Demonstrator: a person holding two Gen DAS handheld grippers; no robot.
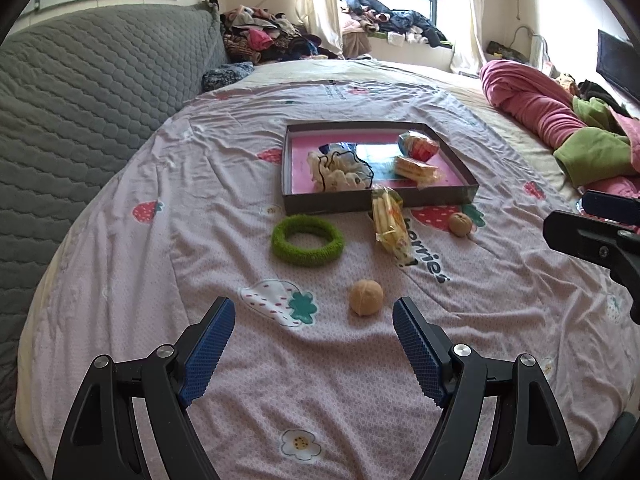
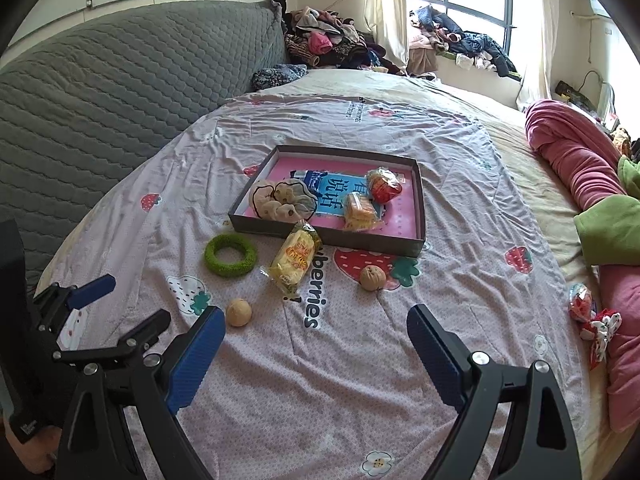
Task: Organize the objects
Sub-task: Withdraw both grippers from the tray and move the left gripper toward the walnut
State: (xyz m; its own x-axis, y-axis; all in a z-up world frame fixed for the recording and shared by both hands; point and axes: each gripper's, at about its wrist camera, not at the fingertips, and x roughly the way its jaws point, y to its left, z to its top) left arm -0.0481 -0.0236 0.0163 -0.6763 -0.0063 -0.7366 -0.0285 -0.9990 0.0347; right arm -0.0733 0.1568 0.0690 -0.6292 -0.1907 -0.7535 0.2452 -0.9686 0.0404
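Note:
A shallow dark box (image 1: 324,204) (image 2: 372,242) with a pink floor lies mid-bed. It holds a cream scrunchie (image 1: 336,170) (image 2: 280,200), a red snack pack (image 1: 418,146) (image 2: 384,186) and a yellow one (image 1: 416,169) (image 2: 360,210). In front of it lie a green fuzzy ring (image 1: 307,241) (image 2: 230,256), a yellow wafer pack (image 1: 387,220) (image 2: 294,260) leaning on the box wall, and two walnuts. My left gripper (image 1: 314,306) (image 2: 138,297) is open and empty, the near walnut (image 1: 366,297) (image 2: 239,312) just beyond its right finger. My right gripper (image 2: 316,314) (image 1: 568,212) is open and empty, short of the far walnut (image 1: 460,224) (image 2: 373,277).
The objects lie on a pink strawberry-print sheet (image 1: 280,360). A grey quilted headboard (image 1: 80,100) rises on the left. A rolled pink and green blanket (image 2: 580,168) runs along the right, with two red-patterned packets (image 2: 580,302) beside it. Clothes pile up by the window.

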